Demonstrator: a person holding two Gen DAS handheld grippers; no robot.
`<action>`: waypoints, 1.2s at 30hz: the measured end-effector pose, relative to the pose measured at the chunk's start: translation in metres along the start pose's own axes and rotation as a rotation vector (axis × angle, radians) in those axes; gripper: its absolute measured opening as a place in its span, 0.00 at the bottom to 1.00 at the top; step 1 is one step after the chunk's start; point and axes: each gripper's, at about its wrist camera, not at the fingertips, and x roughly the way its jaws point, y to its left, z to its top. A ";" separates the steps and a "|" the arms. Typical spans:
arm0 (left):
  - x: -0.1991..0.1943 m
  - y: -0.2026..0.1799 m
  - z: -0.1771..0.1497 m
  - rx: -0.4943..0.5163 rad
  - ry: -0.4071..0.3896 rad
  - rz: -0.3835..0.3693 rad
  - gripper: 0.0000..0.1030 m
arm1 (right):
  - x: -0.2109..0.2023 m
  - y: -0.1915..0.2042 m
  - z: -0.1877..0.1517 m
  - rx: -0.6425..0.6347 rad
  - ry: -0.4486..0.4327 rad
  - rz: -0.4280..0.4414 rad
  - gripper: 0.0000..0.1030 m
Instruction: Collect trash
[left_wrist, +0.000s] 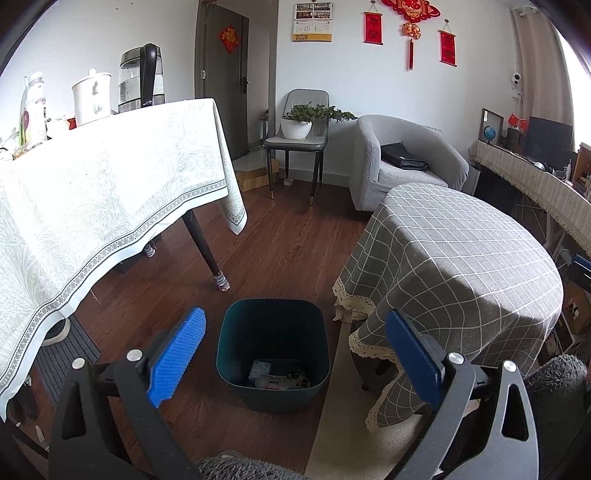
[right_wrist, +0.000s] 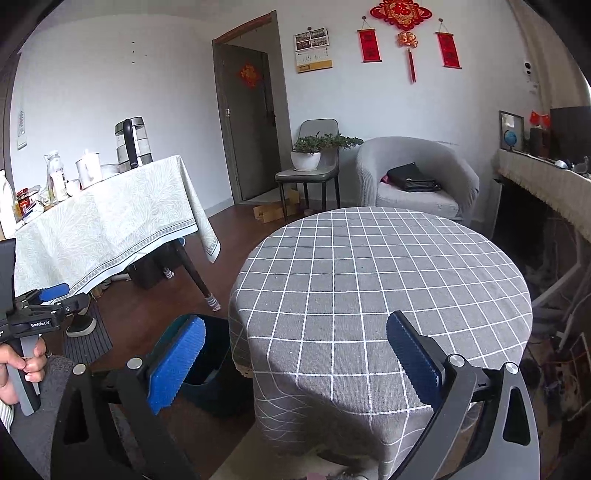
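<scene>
While the bin (left_wrist: 272, 354) sat on the floor w/ trash inside, just left of the round table (right_wrist: 388, 280), left tool (left_wrist: 293, 356) hung nearer above it; both tools wide open, empty, incl. right tool (right_wrist: 295, 356).

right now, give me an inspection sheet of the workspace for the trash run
surface: round table under a grey checked cloth, top bare in the right wrist view
job's things: dark teal bin on the wood floor beside that table, several pieces of trash at its bottom
clutter: kettle, white jug and bottles on the long table with the pale cloth
grippers: left claw open, empty, above the bin; right claw open, empty, over the round table
cables: nothing seen
surroundings: grey armchair with a black bag, chair with a potted plant, door, red wall hangings
</scene>
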 end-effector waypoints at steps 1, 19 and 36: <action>0.001 0.000 0.000 -0.002 0.003 0.004 0.97 | 0.000 0.000 0.000 0.004 0.001 0.002 0.97; -0.001 -0.002 0.000 0.009 -0.002 0.004 0.97 | 0.006 0.007 0.000 -0.030 0.023 -0.015 0.97; -0.001 0.000 0.001 0.011 0.000 0.004 0.97 | 0.006 0.004 -0.001 -0.018 0.025 -0.011 0.97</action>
